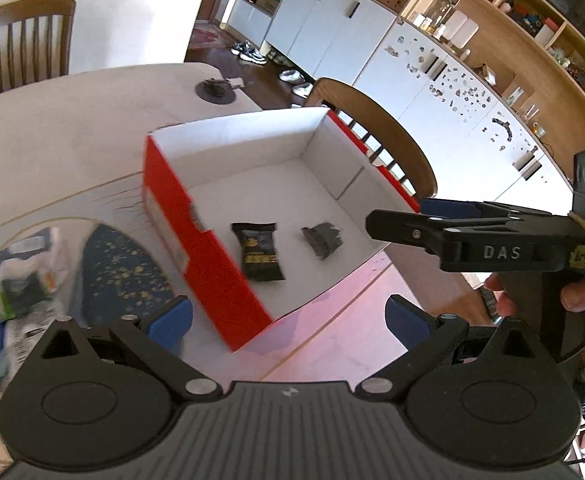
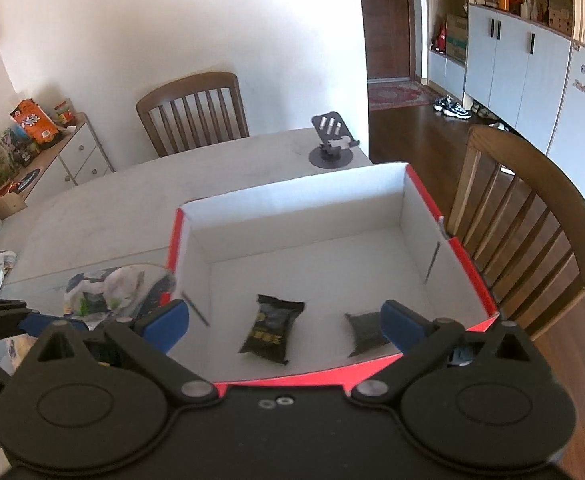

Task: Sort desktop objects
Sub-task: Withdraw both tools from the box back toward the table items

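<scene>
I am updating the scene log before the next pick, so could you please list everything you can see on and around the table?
Box: one, red outside, white inside, open, on the table.
Snack packet: one, black with gold print, flat on the box floor.
Small dark packet: one, dark grey, on the box floor beside the snack packet.
Table: one, pale grey.
Phone stand: one, dark grey, far table edge.
Plastic bags: a crumpled pile, mostly white, left of the box.
Chairs: two, brown wood, far side and right side.
Left hand-held gripper: black with blue pads, open, empty.
Right hand-held gripper: black with blue pads, open, empty, over the box's near edge.
</scene>
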Available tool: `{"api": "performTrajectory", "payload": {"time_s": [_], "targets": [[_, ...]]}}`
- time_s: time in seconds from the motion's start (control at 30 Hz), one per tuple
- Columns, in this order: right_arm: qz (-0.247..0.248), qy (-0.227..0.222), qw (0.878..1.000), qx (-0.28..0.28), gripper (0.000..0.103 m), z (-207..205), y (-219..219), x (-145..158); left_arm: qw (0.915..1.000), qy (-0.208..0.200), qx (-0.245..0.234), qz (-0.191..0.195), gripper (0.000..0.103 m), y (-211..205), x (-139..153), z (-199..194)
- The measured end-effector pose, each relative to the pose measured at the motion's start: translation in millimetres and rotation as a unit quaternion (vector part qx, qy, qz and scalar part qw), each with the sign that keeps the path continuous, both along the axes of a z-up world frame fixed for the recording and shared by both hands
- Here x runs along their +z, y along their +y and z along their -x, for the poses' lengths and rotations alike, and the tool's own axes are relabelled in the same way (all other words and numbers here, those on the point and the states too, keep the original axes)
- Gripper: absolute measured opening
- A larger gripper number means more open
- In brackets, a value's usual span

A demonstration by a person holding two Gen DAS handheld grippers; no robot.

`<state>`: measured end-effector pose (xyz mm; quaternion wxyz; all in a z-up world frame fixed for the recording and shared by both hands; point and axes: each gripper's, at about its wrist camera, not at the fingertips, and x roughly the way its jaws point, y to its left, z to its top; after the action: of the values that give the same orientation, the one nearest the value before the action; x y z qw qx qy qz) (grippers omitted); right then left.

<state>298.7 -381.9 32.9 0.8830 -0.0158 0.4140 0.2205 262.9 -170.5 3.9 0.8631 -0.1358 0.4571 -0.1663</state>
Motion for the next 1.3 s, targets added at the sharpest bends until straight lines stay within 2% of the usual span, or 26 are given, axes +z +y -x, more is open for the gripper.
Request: {"api": "performTrajectory", "payload": {"time_s": [0.43,0.63,0.87,1.0,1.2,1.3], "targets": [[-0.005,0.007,1.000,0.026,0.102,46.8,63.8,-3.8,0.9995,-0.015,0.022,-0.018,0.103,74.6,-4.0,51.2],[-0.005,0.005,0.999,0.049,0.102,69.5,96.2,-5.0,0.9984,-0.027,0.033,-0.037,0.103,106.2,-6.7,77.4],[-0.004,0.002,0.997,0.074,0.102,91.2,130.8,-5.6,0.9971,-0.019,0.037,-0.064,0.103,140.0,-17.7,106.6],[-0.004,0.003,0.997,0.080,0.102,100.1,144.4,-7.3,0.9972,-0.010,0.050,-0.054,0.103,160.6,-26.1,118.7],[0.000,0.005,0.997,0.081,0.102,109.0,159.9,-12.0,0.9962,-0.018,0.068,-0.052,0.103,182.2,-24.3,133.2],[0.002,0.008,0.997,0.080,0.102,112.8,165.3,-16.0,0.9934,-0.018,0.094,-0.064,0.103,191.8,-25.2,140.3]]}}
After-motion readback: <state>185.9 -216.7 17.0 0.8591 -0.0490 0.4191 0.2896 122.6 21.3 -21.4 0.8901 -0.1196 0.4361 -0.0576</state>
